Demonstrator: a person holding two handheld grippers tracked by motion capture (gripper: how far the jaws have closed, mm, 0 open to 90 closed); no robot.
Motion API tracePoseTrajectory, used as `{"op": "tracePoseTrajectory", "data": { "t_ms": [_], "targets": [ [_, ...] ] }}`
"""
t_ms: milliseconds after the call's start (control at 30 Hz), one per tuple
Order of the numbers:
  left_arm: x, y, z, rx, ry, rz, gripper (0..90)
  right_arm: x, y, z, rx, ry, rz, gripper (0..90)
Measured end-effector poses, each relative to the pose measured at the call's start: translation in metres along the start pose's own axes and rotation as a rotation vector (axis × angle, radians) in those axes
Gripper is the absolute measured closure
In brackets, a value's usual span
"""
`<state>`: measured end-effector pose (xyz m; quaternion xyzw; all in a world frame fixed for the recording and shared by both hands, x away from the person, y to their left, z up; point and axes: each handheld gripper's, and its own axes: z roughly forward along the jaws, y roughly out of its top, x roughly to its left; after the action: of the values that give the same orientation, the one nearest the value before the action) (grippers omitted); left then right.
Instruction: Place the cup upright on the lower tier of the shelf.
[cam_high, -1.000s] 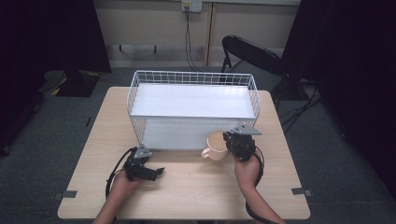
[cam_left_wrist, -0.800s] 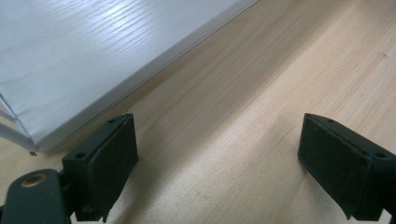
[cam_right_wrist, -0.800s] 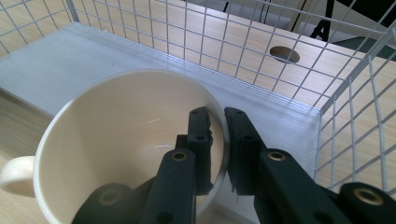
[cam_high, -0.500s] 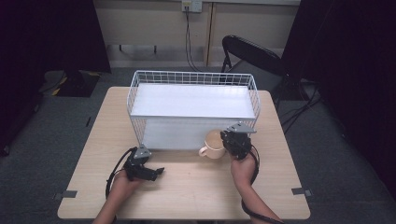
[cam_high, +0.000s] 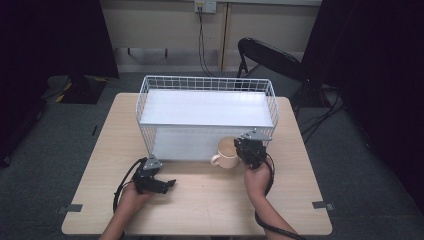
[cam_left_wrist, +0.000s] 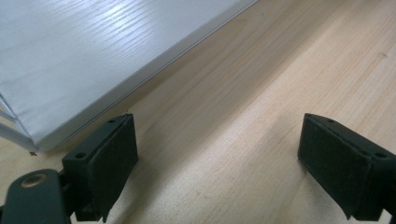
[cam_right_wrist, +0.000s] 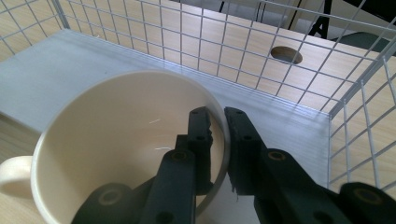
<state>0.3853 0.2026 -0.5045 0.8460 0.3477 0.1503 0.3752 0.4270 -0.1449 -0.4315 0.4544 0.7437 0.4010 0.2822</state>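
The wire basket (cam_high: 207, 107) stands at the rear centre of the counter (cam_high: 200, 200). The mug (cam_high: 227, 152) is positioned directly before its front-right corner, handle pointing left.

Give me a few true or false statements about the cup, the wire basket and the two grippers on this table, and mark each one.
1. The right gripper pinches the rim of the cream cup, one jaw inside and one outside. True.
2. The left gripper holds a spoon. False: its jaws stand wide apart over the bare table with nothing between them.
3. The cup is full of coffee. False: its inside is empty.
4. The wire basket has a white board inside. True.
5. The cup lies on the floor. False: it is held at the basket's front right.
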Motion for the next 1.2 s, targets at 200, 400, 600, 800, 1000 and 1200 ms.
{"op": "tracePoseTrajectory", "data": {
  "t_ms": [200,400,600,800,1000,1200],
  "targets": [
    [0.0000,0.0000,0.0000,0.000,0.000,0.000,11.5,0.0007,0.0018,0.0041,-0.006,-0.010,0.010,81.3],
    [0.0000,0.0000,0.0000,0.000,0.000,0.000,11.5,0.0001,0.0030,0.0062,-0.004,-0.013,0.011,81.3],
    [0.0000,0.0000,0.0000,0.000,0.000,0.000,11.5,-0.0021,0.0041,0.0087,-0.002,-0.013,0.023,81.3],
    [0.0000,0.0000,0.0000,0.000,0.000,0.000,11.5,-0.0030,0.0048,0.0102,0.000,-0.020,0.022,81.1],
    [0.0000,0.0000,0.0000,0.000,0.000,0.000,11.5,-0.0037,0.0054,0.0106,0.003,-0.016,0.021,81.0],
    [0.0000,0.0000,0.0000,0.000,0.000,0.000,11.5,-0.0038,0.0055,0.0105,0.004,-0.014,0.020,80.6]
  ]
}}
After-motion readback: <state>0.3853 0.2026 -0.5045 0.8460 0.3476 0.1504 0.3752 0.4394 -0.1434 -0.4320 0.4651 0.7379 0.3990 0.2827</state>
